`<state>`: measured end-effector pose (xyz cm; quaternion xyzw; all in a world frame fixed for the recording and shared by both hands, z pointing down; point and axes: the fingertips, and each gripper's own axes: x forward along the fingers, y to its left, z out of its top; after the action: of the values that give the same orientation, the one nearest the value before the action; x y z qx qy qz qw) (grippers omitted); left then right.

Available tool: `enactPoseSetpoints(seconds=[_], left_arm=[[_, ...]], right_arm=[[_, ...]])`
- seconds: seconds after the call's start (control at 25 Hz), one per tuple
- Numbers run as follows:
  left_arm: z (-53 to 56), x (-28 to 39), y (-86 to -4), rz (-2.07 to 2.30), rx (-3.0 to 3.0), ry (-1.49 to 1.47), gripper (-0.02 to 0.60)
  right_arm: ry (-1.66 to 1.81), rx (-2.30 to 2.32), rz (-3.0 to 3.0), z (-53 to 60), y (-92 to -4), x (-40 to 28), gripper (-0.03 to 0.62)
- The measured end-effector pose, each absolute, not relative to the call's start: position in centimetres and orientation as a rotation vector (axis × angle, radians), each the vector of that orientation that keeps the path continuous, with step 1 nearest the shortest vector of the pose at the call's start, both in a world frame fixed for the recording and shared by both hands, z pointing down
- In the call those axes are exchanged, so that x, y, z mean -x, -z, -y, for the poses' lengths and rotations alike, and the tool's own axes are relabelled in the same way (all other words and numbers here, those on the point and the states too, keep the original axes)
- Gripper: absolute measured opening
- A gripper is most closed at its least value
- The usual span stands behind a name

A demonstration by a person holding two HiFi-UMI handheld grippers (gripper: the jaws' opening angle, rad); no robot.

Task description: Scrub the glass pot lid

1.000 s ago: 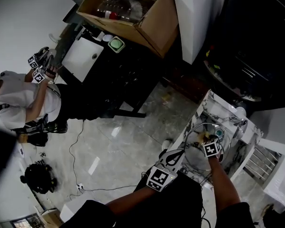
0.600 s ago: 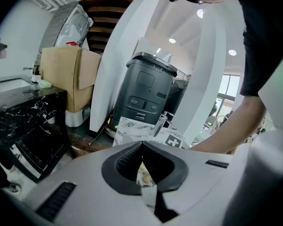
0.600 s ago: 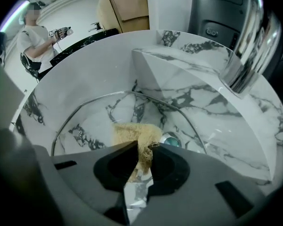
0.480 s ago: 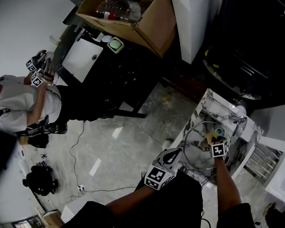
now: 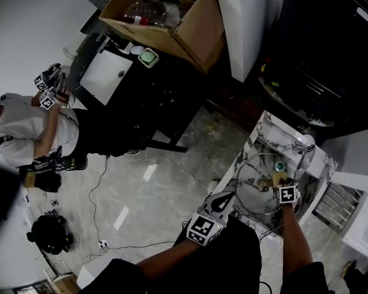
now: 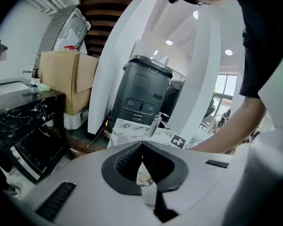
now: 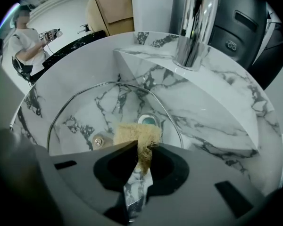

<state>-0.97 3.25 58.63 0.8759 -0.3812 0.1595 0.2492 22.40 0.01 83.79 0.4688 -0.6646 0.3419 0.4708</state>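
Scrub apparently mid-course: right gripper (image 7: pixel 142 147) pinches tan scouring pad (image 7: pixel 137 134) on glass pot lid (image 7: pixel 99 112), centre frame, in marble sink (image 7: pixel 217 112); left gripper (image 6: pixel 142 145) closed, empty; cleanliness unconfirmed.

The right gripper (image 7: pixel 140 148) hides the near edge of the lid (image 7: pixel 85 108), at 6 o'clock. The tap (image 7: pixel 193 27) is cut off at 12 o'clock. A small pale bit (image 6: pixel 144 178) shows between the jaws of the left gripper (image 6: pixel 142 145), too blurry to name.
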Motion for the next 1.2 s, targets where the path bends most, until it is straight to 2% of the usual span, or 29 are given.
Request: enactPoseSetpoints(seconds=[0.64,1.2], left_arm=[[-5.6,-0.7,-57.6,0.969,-2.447,-0.436,0.015],[-5.8,0.1,-57.5,0.992,-2.433,-0.422,0.015]], right_arm=[[-0.853,-1.159,1.586,-6.4,-82.7,-23.4,0.061],[-0.836,-1.034,1.623,-8.0,-83.1,-19.9,0.061]])
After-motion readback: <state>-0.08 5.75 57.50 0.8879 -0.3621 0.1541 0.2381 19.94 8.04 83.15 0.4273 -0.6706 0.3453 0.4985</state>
